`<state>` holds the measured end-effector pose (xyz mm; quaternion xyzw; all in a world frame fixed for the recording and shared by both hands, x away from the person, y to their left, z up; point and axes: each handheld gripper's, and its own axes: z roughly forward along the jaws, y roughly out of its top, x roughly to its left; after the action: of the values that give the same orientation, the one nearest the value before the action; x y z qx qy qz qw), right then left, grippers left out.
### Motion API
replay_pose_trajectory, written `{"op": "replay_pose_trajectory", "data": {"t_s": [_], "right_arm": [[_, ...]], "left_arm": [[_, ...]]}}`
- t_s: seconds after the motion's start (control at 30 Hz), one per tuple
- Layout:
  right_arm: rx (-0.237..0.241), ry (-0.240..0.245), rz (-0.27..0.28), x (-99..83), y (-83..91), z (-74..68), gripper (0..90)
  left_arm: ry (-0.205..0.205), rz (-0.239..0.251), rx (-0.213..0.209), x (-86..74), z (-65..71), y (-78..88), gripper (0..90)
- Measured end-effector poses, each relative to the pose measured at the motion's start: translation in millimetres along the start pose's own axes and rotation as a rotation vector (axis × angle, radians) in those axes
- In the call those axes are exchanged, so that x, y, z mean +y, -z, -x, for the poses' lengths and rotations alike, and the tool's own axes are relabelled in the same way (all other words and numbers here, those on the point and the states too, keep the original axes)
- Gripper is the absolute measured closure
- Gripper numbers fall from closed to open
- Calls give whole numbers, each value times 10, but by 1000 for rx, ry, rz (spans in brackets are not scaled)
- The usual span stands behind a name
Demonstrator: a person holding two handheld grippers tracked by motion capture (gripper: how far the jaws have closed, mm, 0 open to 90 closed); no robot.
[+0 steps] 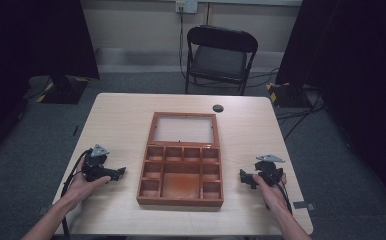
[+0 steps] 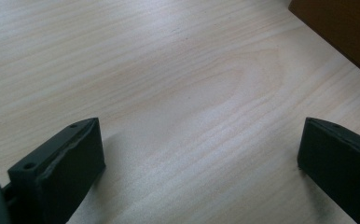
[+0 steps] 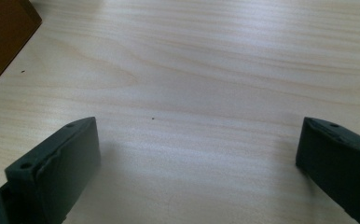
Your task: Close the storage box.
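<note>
Reddish-brown wood makes up the open compartment box (image 1: 180, 170) that sits in the middle of my pale wood-grain table (image 1: 121, 120). I can read no brand, label or writing on it or on anything else; all I see at the wall is a small white socket plate (image 1: 186, 5), too small to make out.

The box's glass-paned lid (image 1: 184, 129) lies folded back on the far side, and the tray of small square cells around one larger cell faces me. My left gripper (image 1: 120, 172) rests on the table just to the left of the box, apart from it, its jaws pointing toward the box's left wall. In the left gripper view (image 2: 201, 158) both jaws stand wide with bare tabletop between them, and a dark corner of the box shows at the upper right. My right gripper (image 1: 243, 178) lies on the opposite side, near the box's right wall without touching it. In the right gripper view (image 3: 197, 158) its jaws are likewise spread with nothing between them, and a corner of the box sits at the upper left.

A small round black disc (image 1: 218, 108) lies on the table beyond the lid. Behind the table stands a black folding chair (image 1: 220, 57) on grey carpet, with dark curtains to either side and cables trailing along the floor.
</note>
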<state>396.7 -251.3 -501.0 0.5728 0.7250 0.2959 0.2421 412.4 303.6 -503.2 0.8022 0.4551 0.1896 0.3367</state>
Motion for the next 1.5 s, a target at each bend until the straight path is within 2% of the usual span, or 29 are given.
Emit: {"op": "replay_pose_trajectory", "data": {"t_s": [0.13,0.17,0.23,0.27,0.3,0.33,0.4,0.43,0.47,0.53,0.67,0.77,0.9,0.97,1.13,1.17,1.23,1.33,1.43,1.5], "right_arm": [[4,4,-3,-3,6,-4,0],[6,6,-5,-1,8,-4,0],[11,8,-13,4,14,1,0],[7,8,-21,12,25,6,18],[5,10,-26,20,32,5,43],[8,10,-22,27,35,-9,71],[24,27,-20,43,48,-28,163],[46,43,-23,58,60,-31,163],[65,37,-23,68,64,-32,134],[102,20,-11,92,87,-25,163],[105,7,47,139,155,-13,149],[122,8,81,172,187,-29,156],[144,35,83,210,197,-95,155],[157,51,92,245,192,-135,156],[194,88,107,322,171,-225,159],[212,92,108,340,158,-239,159],[244,90,104,377,140,-261,158],[247,101,115,429,123,-288,158],[246,100,127,506,100,-318,159],[247,102,135,559,83,-344,160]], "left_arm": [[14,2,5,11,9,-12,0],[13,-12,15,25,11,-9,0],[41,-9,30,44,35,-24,4],[32,-11,33,57,40,-23,13],[35,-2,30,69,52,-24,50],[20,-4,25,83,51,-15,92],[28,-2,8,99,55,-9,176],[32,-6,-1,103,50,-7,166],[36,-6,-8,107,45,0,158],[41,9,-6,120,34,34,166],[83,50,-26,185,31,93,178],[62,66,-19,256,64,136,178],[53,112,-29,339,148,167,177],[31,98,-60,383,176,165,176],[32,116,-81,476,222,164,172],[26,122,-71,488,238,159,177],[34,121,-80,510,262,134,194],[34,107,-99,582,269,114,195],[70,160,-91,673,258,121,201],[62,134,-109,745,244,87,200]]}}
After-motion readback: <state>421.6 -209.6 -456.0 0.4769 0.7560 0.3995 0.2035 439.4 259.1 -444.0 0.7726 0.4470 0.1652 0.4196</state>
